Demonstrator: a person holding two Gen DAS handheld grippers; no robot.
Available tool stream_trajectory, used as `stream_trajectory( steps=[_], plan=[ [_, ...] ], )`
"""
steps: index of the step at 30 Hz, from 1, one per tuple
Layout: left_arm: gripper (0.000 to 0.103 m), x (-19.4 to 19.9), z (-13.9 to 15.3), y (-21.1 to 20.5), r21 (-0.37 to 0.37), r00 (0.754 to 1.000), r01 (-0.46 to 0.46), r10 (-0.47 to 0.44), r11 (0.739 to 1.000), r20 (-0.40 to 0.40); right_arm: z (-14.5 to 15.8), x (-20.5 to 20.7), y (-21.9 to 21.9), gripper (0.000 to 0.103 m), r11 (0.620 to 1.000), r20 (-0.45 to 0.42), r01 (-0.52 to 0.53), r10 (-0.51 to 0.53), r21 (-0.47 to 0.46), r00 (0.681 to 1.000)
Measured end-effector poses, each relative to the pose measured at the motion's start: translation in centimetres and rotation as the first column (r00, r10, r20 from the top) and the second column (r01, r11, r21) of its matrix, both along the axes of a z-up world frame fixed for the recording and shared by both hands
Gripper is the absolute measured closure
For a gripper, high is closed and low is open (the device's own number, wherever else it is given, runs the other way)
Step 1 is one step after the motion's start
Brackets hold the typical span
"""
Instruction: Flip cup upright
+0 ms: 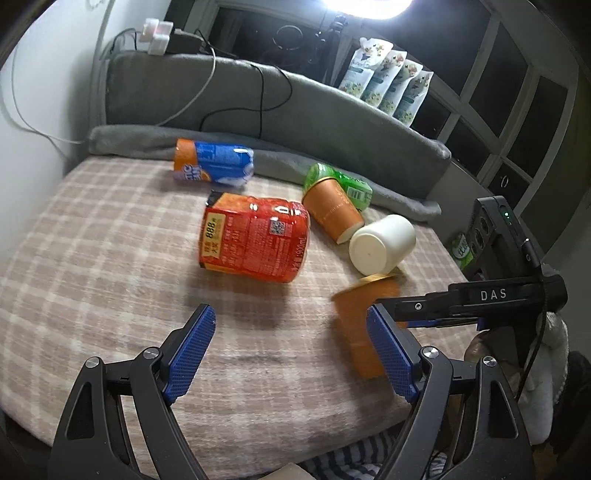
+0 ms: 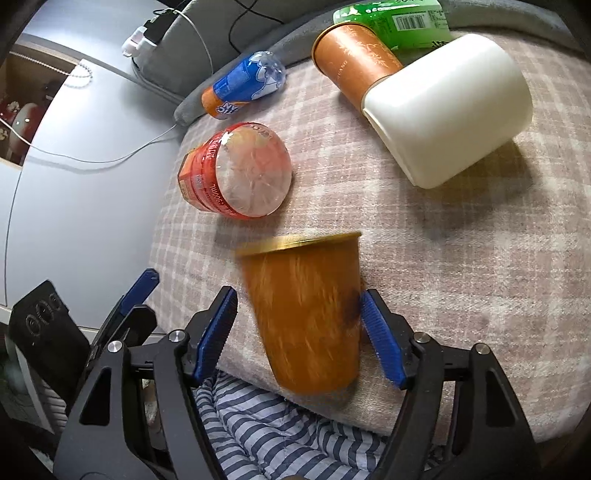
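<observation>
An orange cup [image 2: 310, 317] with a gold rim stands between the fingers of my right gripper [image 2: 299, 325], blurred by motion, rim up, near the front edge of the plaid-covered surface [image 2: 461, 258]. The right fingers are spread; the right pad [image 2: 380, 343] touches the cup, the left pad stands apart. In the left wrist view the same cup [image 1: 360, 325] is at the right, partly behind my left gripper's right finger [image 1: 388, 350]. My left gripper [image 1: 291, 350] is open and empty over the plaid cloth [image 1: 110, 258].
A white cup [image 2: 447, 110] and a second orange cup [image 2: 354, 55] lie on their sides at the back right. A red bottle [image 2: 240, 170], a blue-orange bottle [image 2: 243, 85] and a green bottle [image 2: 391, 18] lie nearby. A grey cushion [image 1: 258, 103] borders the back.
</observation>
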State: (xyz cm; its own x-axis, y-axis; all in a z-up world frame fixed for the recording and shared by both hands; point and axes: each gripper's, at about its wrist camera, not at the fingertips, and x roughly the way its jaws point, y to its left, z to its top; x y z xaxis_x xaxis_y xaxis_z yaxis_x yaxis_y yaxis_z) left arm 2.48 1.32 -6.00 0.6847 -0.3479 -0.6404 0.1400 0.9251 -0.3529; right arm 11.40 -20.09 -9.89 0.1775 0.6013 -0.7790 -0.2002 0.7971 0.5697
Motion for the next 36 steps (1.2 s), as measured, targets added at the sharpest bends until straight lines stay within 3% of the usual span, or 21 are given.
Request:
stream_trajectory(
  steps=[1, 6, 10, 13, 21, 26, 36],
  plan=[
    [0.020, 0.1, -0.1, 0.0, -0.006, 1.000, 0.003, -0.003, 1.000, -0.006, 0.1, -0.1, 0.0, 0.021, 1.000, 0.008, -0.005, 0.005, -0.002, 1.000],
    [0.020, 0.8, -0.5, -0.5, -0.039, 0.998, 0.030, -0.032, 0.999, -0.046, 1.4, -0.8, -0.3, 0.020, 1.000, 0.076, -0.010, 0.012, -0.022, 0.997],
    [0.020, 1.6, -0.8, -0.7, -0.082, 0.995, 0.055, -0.061, 0.995, -0.079, 3.3, -2.3, -1.0, 0.021, 0.997, 0.202, 0.010, 0.007, -0.079, 0.979],
    [0.021, 2.6, -1.2, -0.8, -0.147, 0.989, 0.069, -0.087, 0.987, -0.121, 5.0, -3.9, -1.4, 0.020, 0.985, 0.328, 0.053, 0.004, -0.166, 0.945],
    [0.021, 4.7, -2.7, -2.2, -0.271, 0.968, 0.085, -0.145, 0.959, -0.207, 7.4, -8.0, -3.1, 0.020, 0.924, 0.522, 0.224, -0.030, -0.311, 0.852],
    [0.020, 5.7, -3.3, -2.7, -0.285, 0.961, 0.078, -0.149, 0.955, -0.235, 7.6, -9.8, -5.0, 0.020, 0.891, 0.573, 0.327, -0.096, -0.316, 0.814],
    [0.020, 7.1, -4.3, -3.4, -0.312, 0.945, 0.090, -0.180, 0.946, -0.273, 7.4, -11.3, -7.9, 0.020, 0.869, 0.580, 0.416, -0.199, -0.269, 0.790]
  ],
)
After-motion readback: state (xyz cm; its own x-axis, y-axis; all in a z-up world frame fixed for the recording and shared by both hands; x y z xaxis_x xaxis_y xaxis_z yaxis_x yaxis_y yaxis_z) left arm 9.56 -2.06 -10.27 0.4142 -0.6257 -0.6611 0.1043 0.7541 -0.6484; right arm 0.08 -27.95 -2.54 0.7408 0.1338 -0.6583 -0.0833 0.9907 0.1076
